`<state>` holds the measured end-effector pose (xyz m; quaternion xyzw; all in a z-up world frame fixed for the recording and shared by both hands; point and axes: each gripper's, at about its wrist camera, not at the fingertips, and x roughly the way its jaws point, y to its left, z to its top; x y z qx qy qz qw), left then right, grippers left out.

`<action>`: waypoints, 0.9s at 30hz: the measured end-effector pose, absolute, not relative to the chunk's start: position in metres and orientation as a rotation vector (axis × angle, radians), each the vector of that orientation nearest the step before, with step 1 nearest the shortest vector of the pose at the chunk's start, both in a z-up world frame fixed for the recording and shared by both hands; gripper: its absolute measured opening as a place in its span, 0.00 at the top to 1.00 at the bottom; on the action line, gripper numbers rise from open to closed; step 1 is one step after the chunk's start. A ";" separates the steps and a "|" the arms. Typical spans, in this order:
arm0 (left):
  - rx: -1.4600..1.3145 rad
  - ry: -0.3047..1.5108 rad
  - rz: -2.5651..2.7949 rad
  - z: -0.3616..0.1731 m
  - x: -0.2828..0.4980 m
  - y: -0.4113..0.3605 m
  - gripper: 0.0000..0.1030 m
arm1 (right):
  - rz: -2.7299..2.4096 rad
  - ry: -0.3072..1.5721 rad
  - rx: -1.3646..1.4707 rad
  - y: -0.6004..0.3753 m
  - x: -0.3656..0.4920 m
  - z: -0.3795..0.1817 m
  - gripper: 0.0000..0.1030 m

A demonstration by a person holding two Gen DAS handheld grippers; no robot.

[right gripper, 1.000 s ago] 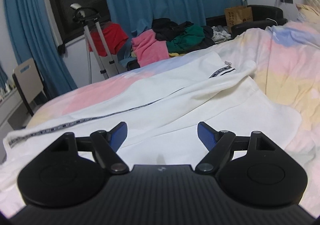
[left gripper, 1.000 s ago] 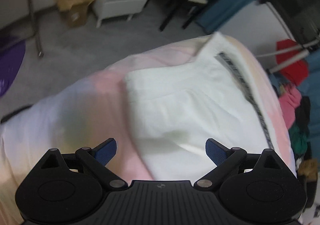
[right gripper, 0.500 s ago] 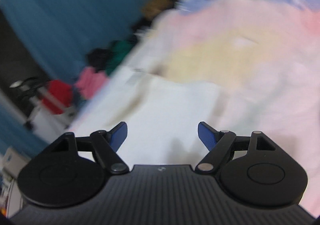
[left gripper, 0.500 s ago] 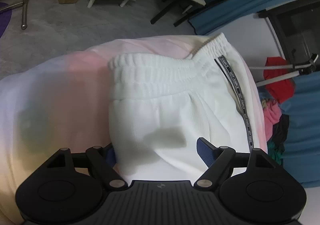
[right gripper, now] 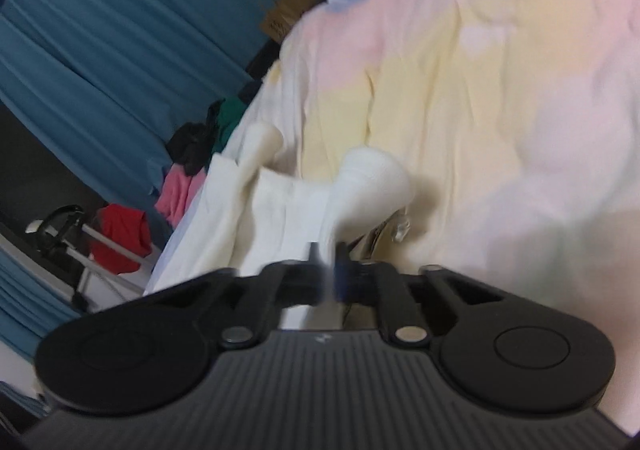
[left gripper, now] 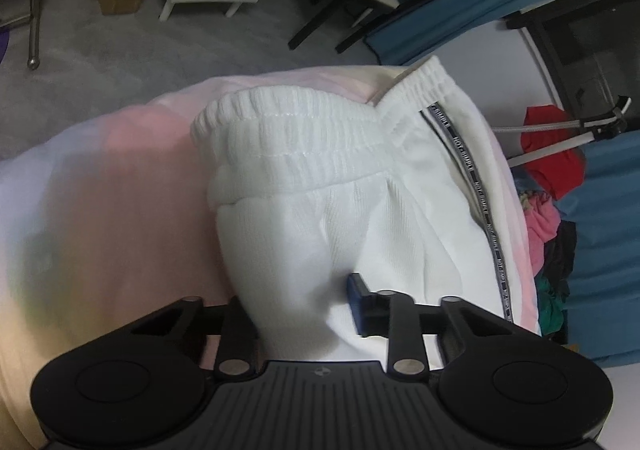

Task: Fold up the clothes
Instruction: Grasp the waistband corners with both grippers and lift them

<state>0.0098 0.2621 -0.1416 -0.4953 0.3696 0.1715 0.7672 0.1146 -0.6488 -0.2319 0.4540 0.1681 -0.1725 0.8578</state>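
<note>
Pastel bedding (left gripper: 120, 210) is spreading under everything I am working on, with blue curtains (right gripper: 100, 50) and a heap of coloured clothes (right gripper: 188, 170) showing beyond the bed's edge. I am handling white sweatpants (left gripper: 320, 218) lying across the bed, ribbed waistband (left gripper: 304, 138) toward the floor side. They are looking soft, thick and limp, light enough to lift but sure to sag and slide, so I am judging that bunched seams or edges are the best places to take hold. My left gripper (left gripper: 304, 302) is closing on a fold of the seat fabric, cloth bulging between its jaws. My right gripper (right gripper: 326, 270) is pinching a gathered white edge of the sweatpants, jaws pressed nearly together.
</note>
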 end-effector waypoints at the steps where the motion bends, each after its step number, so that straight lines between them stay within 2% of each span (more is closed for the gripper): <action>1: -1.076 0.789 0.366 -0.139 0.008 0.261 0.87 | -0.362 0.327 0.947 -0.649 0.112 -0.223 0.93; 7: -1.179 0.593 0.213 -0.107 -0.029 0.262 0.89 | -0.347 0.181 0.906 -0.660 0.084 -0.162 0.94; 11: -1.207 0.546 0.126 -0.088 -0.036 0.258 0.89 | -0.361 0.157 0.870 -0.677 0.083 -0.126 0.94; 15: -1.223 0.522 0.109 -0.073 -0.009 0.259 0.89 | -0.366 0.178 0.813 -0.678 0.112 -0.098 0.94; 21: -1.236 0.513 0.153 -0.067 0.084 0.269 0.89 | -0.395 0.243 0.646 -0.647 0.230 -0.066 0.94; 27: -1.236 0.588 0.233 -0.104 0.210 0.284 0.89 | -0.475 0.368 0.463 -0.618 0.375 -0.092 0.94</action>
